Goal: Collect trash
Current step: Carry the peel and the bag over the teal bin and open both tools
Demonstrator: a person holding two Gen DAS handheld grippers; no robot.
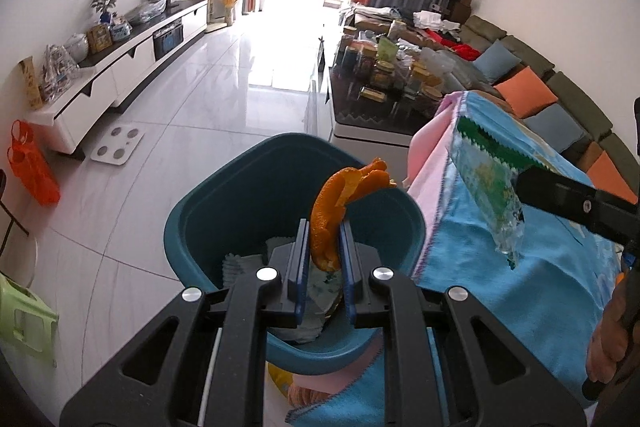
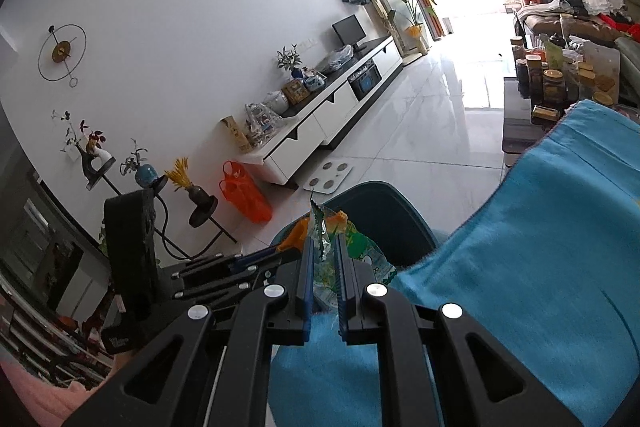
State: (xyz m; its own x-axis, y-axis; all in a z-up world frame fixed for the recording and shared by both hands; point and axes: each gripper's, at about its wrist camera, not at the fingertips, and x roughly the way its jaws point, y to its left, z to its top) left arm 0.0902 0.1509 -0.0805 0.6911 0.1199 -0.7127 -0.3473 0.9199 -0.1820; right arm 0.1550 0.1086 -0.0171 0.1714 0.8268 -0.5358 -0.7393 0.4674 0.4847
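The left gripper has its jaws clamped on a curled orange fruit peel, which stands directly above the open teal plastic bin at the table edge. The right gripper, over the blue cloth-covered table, grasps a crinkled green-printed transparent wrapper, farther from the bin. Only the left view shows the white paper trash inside the bin.

1. Left gripper: black plastic frame, triangular cut-outs in the side arms.
2. Four round silver bolt heads across the linkage.
3. Blue pads lining flat black fingers.
4. Right gripper: same black frame, silver bolts, blue-lined fingers.
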